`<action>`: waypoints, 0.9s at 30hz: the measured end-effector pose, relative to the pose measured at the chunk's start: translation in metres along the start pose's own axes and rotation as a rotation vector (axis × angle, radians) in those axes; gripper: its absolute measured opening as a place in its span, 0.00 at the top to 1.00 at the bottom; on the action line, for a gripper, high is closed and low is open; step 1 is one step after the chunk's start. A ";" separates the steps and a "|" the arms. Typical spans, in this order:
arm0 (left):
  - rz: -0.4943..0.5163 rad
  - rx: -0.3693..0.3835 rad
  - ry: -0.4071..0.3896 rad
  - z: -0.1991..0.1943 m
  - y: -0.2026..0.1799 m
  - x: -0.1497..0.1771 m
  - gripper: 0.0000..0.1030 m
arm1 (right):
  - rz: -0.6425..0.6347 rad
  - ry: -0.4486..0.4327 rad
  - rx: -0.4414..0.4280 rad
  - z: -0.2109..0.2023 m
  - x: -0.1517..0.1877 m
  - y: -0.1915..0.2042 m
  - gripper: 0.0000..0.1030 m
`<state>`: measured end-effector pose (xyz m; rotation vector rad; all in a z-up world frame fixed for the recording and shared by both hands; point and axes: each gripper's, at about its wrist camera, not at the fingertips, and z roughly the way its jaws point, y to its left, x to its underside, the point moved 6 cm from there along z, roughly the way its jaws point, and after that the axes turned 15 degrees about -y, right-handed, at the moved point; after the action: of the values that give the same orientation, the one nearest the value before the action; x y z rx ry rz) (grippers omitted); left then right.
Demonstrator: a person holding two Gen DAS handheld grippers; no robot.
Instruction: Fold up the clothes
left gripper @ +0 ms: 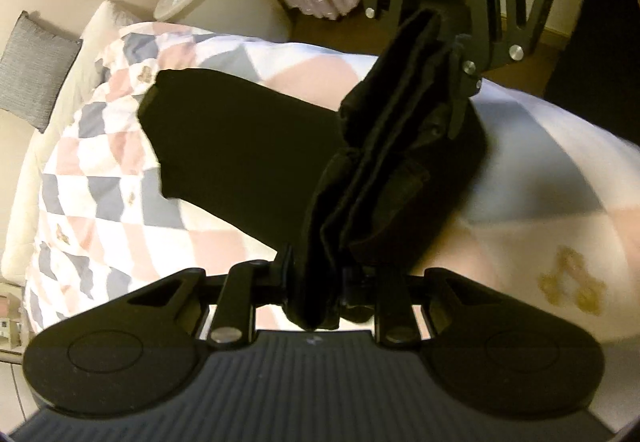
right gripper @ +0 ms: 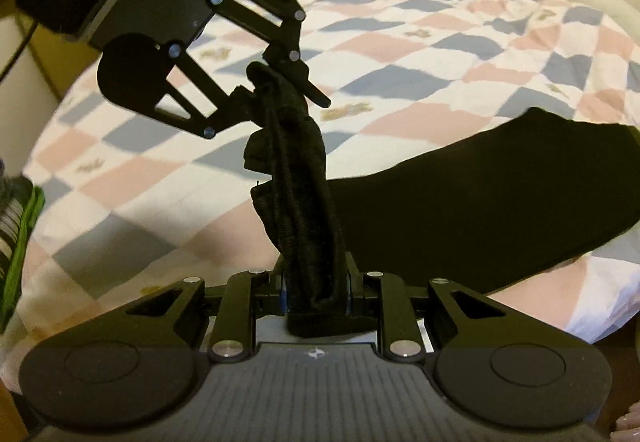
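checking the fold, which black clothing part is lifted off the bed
The bunched black strip, stretched between both hand-held grippers, left and right. The flat black piece lies on the quilt.

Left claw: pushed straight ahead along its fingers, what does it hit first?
Likely the right claw, clamped on the far end of the same bunched black garment that the left claw holds. Depth is unclear.

Garment [left gripper: 248, 146] lies on the bed [left gripper: 100, 202], one end raised between both grippers.
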<state>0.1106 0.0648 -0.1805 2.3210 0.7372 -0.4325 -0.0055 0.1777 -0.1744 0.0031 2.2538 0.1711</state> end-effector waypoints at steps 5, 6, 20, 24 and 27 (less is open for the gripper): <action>-0.047 -0.041 0.053 0.039 0.053 -0.031 0.81 | 0.030 -0.013 -0.056 -0.012 -0.017 -0.069 0.78; -0.056 -0.050 0.064 0.046 0.064 -0.037 0.81 | 0.039 -0.012 -0.071 -0.013 -0.021 -0.084 0.78; -0.133 -0.060 0.101 0.152 0.179 -0.065 0.81 | 0.072 0.059 -0.173 0.009 -0.057 -0.248 0.78; -0.184 0.011 0.116 0.186 0.197 -0.054 0.81 | 0.168 0.094 -0.184 0.029 -0.050 -0.282 0.78; -0.227 0.068 0.135 0.215 0.205 -0.041 0.80 | 0.237 0.119 -0.199 0.046 -0.039 -0.305 0.78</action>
<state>0.1795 -0.2247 -0.2179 2.3569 1.0738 -0.4085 0.0720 -0.1214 -0.2116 0.1581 2.3411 0.5351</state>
